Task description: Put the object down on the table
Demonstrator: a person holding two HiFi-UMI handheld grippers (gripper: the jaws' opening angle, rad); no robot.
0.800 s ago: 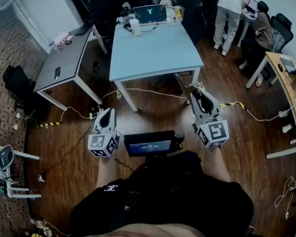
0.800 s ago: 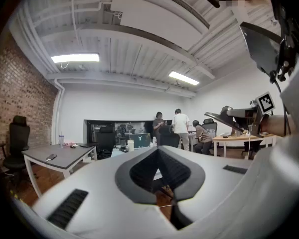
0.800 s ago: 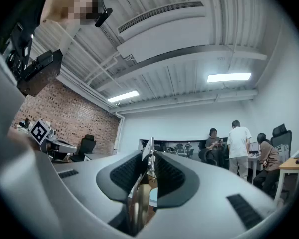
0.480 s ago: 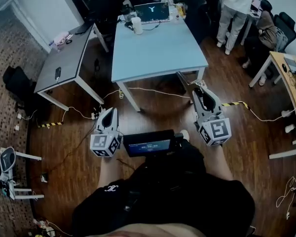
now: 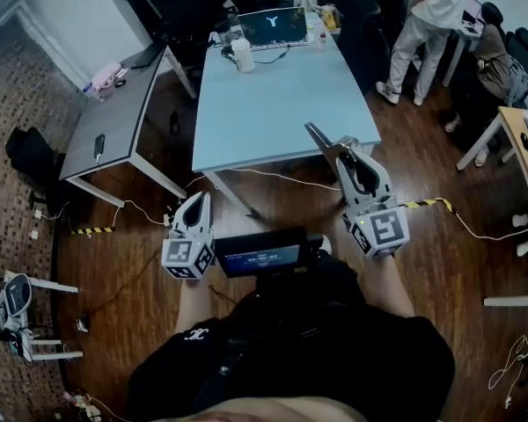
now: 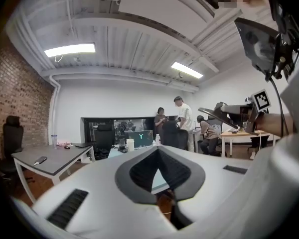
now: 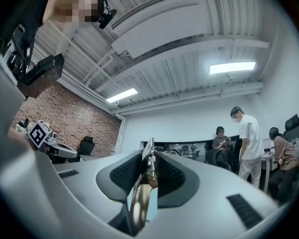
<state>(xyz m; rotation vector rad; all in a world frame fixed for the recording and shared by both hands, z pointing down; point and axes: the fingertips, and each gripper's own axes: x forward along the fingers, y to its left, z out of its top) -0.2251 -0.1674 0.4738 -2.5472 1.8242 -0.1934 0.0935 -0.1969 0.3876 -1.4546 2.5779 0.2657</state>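
Right claw: nearly closed, pads clamped on a thin flat grey metal piece. In the right gripper view it sits edge-on between the pads, so I can't tell what sort of tool it is. There's a shiny part nearer the camera and a narrow tip poking past the jaws.

Why this hold: pinching across the flat faces stops a thin part from twisting. The claw is tilted slightly nose-up, so the free end leads.

Position: in the head view the piece's tip lies over the near edge of the light blue rectangular table. It looks to be in the air, not resting on anything. Height above the top can't be read from here.

Left claw: jaws together, nothing in them. The left gripper view shows only room through the gap behind the pads. It's held low beside my body over the wood floor, well short of the table. It looks idle because this is a one-claw job.

Judgement: this is the carry/approach phase and the put-down is not yet done. The near half of the table is bare. The black open laptop and white cup sit at the far end, so the near edge is the obvious drop zone. Next I'd bring it further over the top, lower it until the piece lies flat, then open.
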